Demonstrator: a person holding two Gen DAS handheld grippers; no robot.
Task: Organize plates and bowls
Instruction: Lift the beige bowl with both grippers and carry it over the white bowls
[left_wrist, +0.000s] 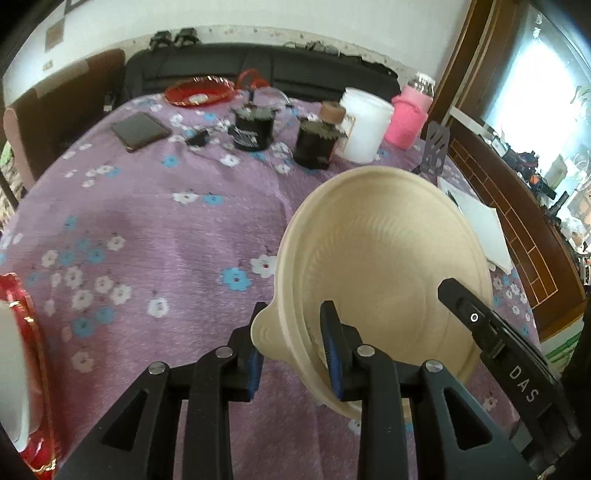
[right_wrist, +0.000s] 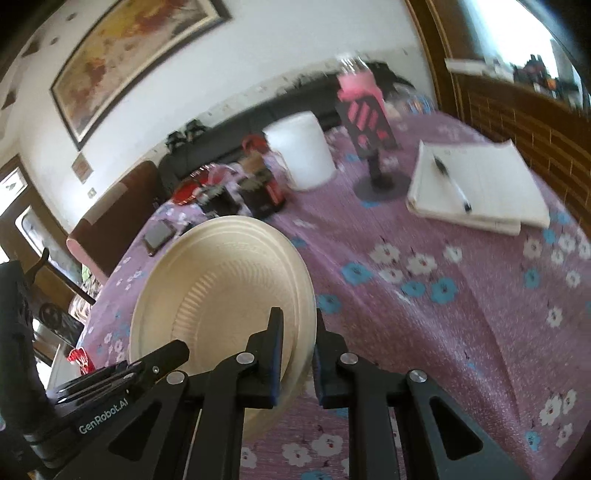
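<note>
round ribbed paper bowl (left_wrist: 384, 258): cream, plain
woven tablecloth (left_wrist: 177, 236): purple, white and blue flowers
shiny scalloped plate (left_wrist: 199, 90): red, gold edge
knitted bottle sleeve (left_wrist: 408, 116): pink
plastic tub (left_wrist: 364, 123): white
gripper pads (left_wrist: 334, 354): blue on black

A plate (left_wrist: 384, 258) stands tilted above a cloth-covered table (left_wrist: 166, 229), gripped at opposite rims by the left gripper (left_wrist: 295, 343) and the right gripper (right_wrist: 297, 354). Behind it sit two jars (left_wrist: 255, 127), a tub (left_wrist: 364, 123) and a phone (left_wrist: 140, 131); a notebook (right_wrist: 480, 184) with a pen (right_wrist: 452, 184) lies right.
</note>
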